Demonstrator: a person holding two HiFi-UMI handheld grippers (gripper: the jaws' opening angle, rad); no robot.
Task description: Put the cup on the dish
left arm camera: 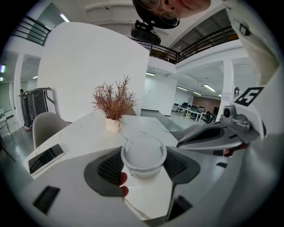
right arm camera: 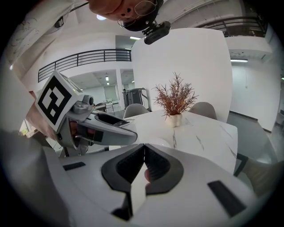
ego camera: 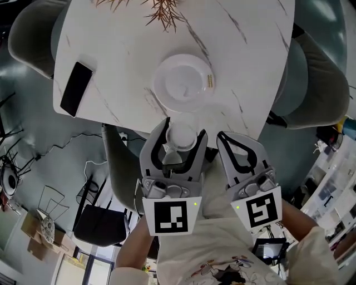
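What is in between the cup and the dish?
Only a thin strip of bare table, seen in the head view. The left tool holds the cup just short of the dish.

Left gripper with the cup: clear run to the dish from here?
Probably yes. The left gripper is shut on the cup near the table edge. The dish lies empty straight ahead, and nothing stands between them.

A black phone (ego camera: 76,88) lies near the left edge of a white marble-patterned table (ego camera: 111,55) filling the upper frame, with a reddish dried plant (ego camera: 162,14) at top centre. One grey chair (ego camera: 30,33) sits at upper left, a second grey chair (ego camera: 322,83) at right.
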